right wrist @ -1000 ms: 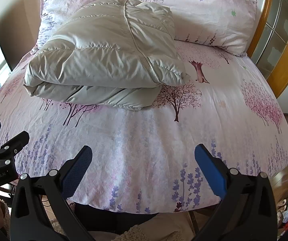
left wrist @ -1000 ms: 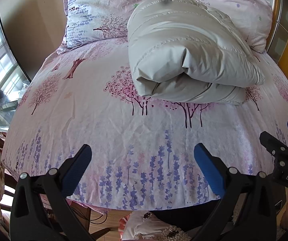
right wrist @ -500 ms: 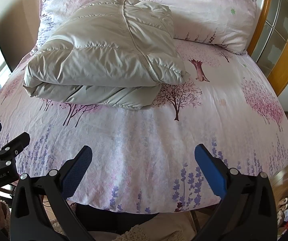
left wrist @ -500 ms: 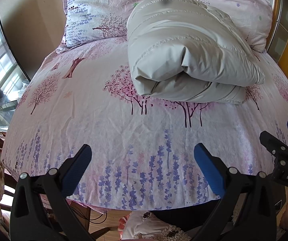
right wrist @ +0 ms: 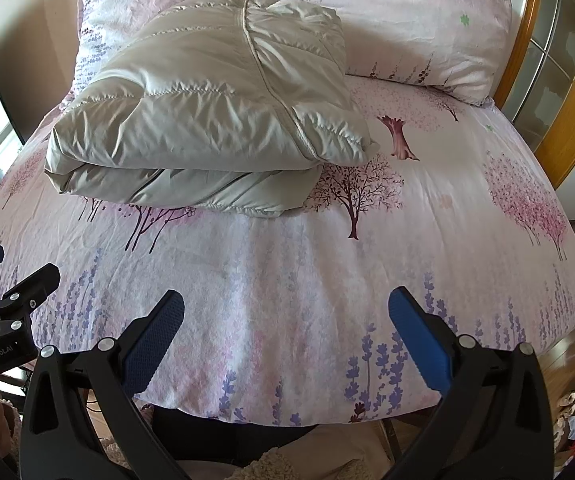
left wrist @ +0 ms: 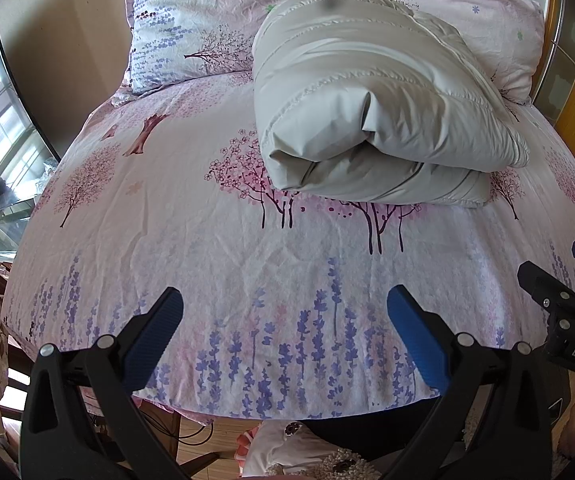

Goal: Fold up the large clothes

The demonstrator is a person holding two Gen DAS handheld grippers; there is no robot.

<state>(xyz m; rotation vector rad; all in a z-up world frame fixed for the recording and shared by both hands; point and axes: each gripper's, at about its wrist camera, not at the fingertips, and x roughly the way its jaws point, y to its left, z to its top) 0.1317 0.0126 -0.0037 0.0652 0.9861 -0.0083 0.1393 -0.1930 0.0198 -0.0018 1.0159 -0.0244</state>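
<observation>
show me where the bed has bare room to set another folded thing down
Bare sheet runs from the folded jacket to the near edge, in front of both open grippers. Another free patch lies right of the jacket, below the right pillow. The head end is crowded: jacket against both pillows.

- Near half of bed [left wrist: 223, 264]: bare sheet from the foot edge up to the jacket [left wrist: 367, 120]; open for either gripper.
- Folded jacket, bulky, blocks mid-bed; its far end lies against the pillows [right wrist: 419, 28].
- Strip left of jacket clear up to left pillow [left wrist: 191, 20].
- Right of jacket: wide bare sheet; wooden frame [right wrist: 567, 120] bounds that side.
- Left gripper [left wrist: 285, 320] and right gripper [right wrist: 286, 320] spread wide, side by side, near each other.
</observation>
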